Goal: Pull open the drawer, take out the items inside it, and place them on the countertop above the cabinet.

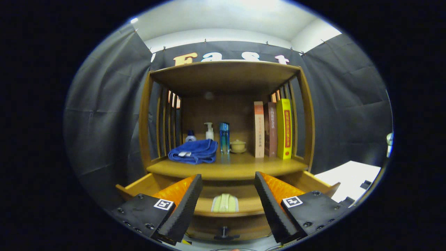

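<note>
The gripper point(228, 205) stands wide open with nothing held, its two fingers spread to either side of the pulled-out drawer point(139, 186). Between them, lying on the drawer floor, is a pale green-and-white item point(225, 203), ribbed along its length; what it is cannot be told for certain, though it looks like a small folded cloth or sponge. If so, it should be light and soft, giving under the pads rather than slipping, and not fragile. The sensible hold would be across its short width near the middle, the fingers coming down over it and closing from both sides. The drawer's front lip and its dark knob point(225, 233) sit just below the item, so the descent has to clear that edge.

Going left to right over the tabletop point(244, 167) of the cabinet, above the drawer: a blue cloth point(193, 151) lies crumpled at the left, with a small dark-capped bottle point(190, 136) and a white pump bottle point(209, 131) behind it. Beside these stand a tall blue bottle point(224, 137) and a small lidded cup point(238, 145), then three upright books point(275, 129) against the right side. Bare wood shows in front of the cup and the books, which looks like the likeliest spot to set the item down.

A wooden top shelf roofs the tabletop, slatted sides close it in, and dark cloth hangs all around the booth.
</note>
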`<state>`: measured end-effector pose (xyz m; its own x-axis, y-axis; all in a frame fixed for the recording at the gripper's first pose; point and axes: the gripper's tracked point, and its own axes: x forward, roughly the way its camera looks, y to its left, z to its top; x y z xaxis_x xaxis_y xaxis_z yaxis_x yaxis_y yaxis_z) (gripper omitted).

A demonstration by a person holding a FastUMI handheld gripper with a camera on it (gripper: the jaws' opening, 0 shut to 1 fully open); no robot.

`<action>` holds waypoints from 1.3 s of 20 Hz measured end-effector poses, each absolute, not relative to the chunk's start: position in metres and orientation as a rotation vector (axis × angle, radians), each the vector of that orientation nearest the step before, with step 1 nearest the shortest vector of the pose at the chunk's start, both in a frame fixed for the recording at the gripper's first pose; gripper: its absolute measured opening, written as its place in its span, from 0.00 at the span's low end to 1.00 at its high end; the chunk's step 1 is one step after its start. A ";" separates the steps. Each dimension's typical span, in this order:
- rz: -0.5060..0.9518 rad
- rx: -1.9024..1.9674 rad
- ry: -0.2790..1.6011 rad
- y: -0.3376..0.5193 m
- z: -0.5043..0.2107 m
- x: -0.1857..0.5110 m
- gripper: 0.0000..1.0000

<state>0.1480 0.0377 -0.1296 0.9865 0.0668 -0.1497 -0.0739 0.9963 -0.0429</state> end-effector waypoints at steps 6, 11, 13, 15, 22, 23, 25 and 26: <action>0.140 0.008 0.598 0.046 -0.224 0.210 0.98; 0.123 -0.041 0.809 0.042 -0.308 0.203 0.99; 0.134 -0.077 0.849 0.042 -0.328 0.201 0.98; 0.121 -0.107 0.873 0.038 -0.340 0.203 0.98; 0.119 -0.088 0.970 0.039 -0.367 0.198 0.75; 0.127 -0.083 0.980 0.040 -0.369 0.196 0.72; 0.143 -0.092 0.995 0.042 -0.374 0.195 0.67; 0.157 -0.082 0.999 0.046 -0.376 0.195 0.62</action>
